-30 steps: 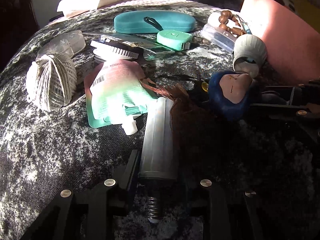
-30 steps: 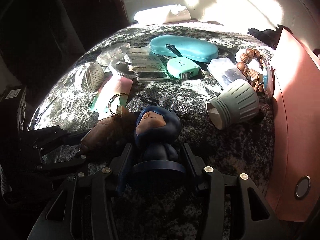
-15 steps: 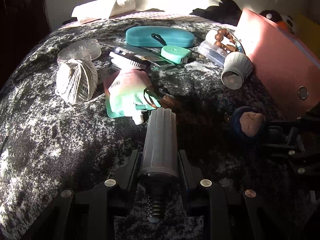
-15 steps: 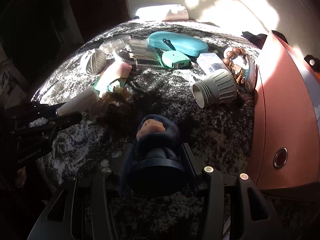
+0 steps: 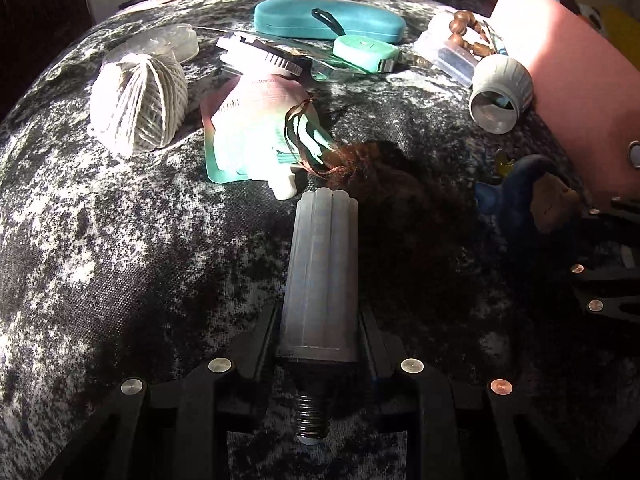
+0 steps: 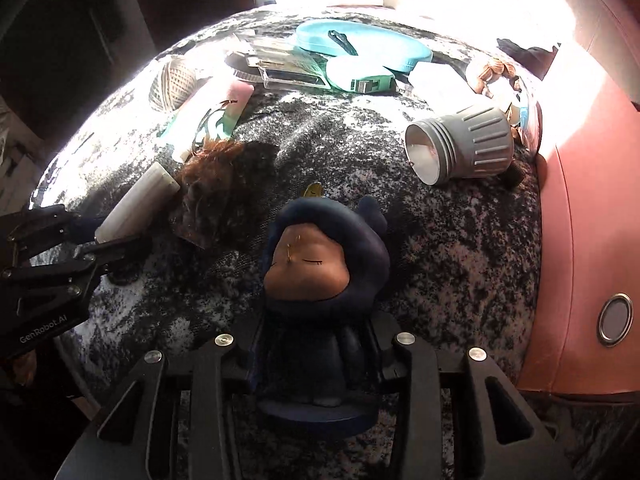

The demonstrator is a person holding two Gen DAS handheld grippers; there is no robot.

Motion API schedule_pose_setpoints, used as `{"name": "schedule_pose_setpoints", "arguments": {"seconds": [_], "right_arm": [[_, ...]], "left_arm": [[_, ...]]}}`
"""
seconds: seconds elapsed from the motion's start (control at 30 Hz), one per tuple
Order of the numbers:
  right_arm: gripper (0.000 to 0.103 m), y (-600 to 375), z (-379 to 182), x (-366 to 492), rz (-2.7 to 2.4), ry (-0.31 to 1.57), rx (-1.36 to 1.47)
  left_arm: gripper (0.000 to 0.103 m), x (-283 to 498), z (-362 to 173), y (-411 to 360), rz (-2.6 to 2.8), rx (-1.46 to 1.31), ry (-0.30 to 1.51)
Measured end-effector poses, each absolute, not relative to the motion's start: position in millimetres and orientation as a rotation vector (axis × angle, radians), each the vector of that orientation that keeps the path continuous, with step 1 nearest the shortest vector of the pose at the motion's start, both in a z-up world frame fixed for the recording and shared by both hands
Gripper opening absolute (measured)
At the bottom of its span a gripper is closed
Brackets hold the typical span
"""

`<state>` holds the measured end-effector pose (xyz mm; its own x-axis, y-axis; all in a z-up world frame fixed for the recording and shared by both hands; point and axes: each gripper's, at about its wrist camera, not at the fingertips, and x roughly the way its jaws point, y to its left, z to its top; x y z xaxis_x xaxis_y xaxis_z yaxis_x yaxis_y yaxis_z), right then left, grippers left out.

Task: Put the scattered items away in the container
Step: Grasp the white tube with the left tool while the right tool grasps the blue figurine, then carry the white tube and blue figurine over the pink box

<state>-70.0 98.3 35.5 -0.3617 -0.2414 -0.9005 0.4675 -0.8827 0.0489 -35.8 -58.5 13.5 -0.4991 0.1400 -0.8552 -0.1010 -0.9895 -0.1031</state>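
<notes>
The left tongs are clamped on a ribbed grey tube with a spring at its near end, held above the mottled dark cloth. The right tongs grip a navy hooded figurine by its body. The pink container stands just to the right; twine ball, teal case and grey cap lie beyond

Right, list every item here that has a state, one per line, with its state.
left gripper: shut on the ribbed tube
ribbed tube: gripped
right gripper: shut on the blue figurine
blue figurine: gripped
glasses case: closed
grey ribbed cup: tipped on its side
twine ball: wound
spout pouch: lying flat, capped
</notes>
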Motion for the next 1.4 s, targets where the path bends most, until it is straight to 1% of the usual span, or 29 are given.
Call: {"name": "schedule_pose_setpoints", "arguments": {"seconds": [0.13,0.17,0.2,0.23,0.27,0.37,0.5,0.73,0.9,1.1,1.23,1.4], "right_arm": [[0.041,101.8,42.3,-65.3,-2.280,0.245,1.412],[0.041,102.3,44.6,-63.9,-2.280,0.237,1.402],[0.041,102.8,46.9,-62.5,-2.284,0.232,1.392],[0.041,103.1,49.3,-61.4,-2.292,0.225,1.382],[0.041,103.2,51.8,-60.6,-2.300,0.215,1.373],[0.041,104.3,62.4,-62.0,-2.332,0.171,1.343],[0.041,111.0,80.1,-64.2,-2.364,0.096,1.288],[0.041,118.8,111.0,-47.0,-2.382,0.070,1.183],[0.041,136.8,148.8,-32.1,-2.445,0.030,1.066],[0.041,165.7,195.7,-16.0,-2.536,-0.026,0.920],[0.041,220.3,224.3,-14.4,-2.695,-0.101,0.842],[0.041,290.2,237.4,-15.0,-2.898,-0.207,0.810]], "left_arm": [[0.032,-43.9,11.5,-63.8,2.607,-1.471,-0.144],[0.034,-45.0,11.4,-63.4,2.603,-1.469,-0.145],[0.034,-45.1,11.5,-61.8,2.609,-1.465,-0.128],[0.033,-45.0,11.7,-60.2,2.617,-1.461,-0.111],[0.030,-43.5,12.5,-58.7,2.635,-1.452,-0.094],[0.030,-36.2,18.0,-59.3,2.671,-1.416,-0.096],[0.030,-23.0,36.1,-63.2,2.713,-1.364,-0.085],[0.030,-0.8,76.7,-61.5,2.761,-1.241,-0.103],[0.030,3.7,102.1,-49.6,2.748,-1.171,-0.126],[0.030,-6.7,140.8,-15.2,2.743,-1.054,-0.086],[0.030,-18.8,167.7,25.3,2.710,-0.966,-0.026],[0.030,-36.6,195.4,91.2,2.642,-0.869,0.052]]}}
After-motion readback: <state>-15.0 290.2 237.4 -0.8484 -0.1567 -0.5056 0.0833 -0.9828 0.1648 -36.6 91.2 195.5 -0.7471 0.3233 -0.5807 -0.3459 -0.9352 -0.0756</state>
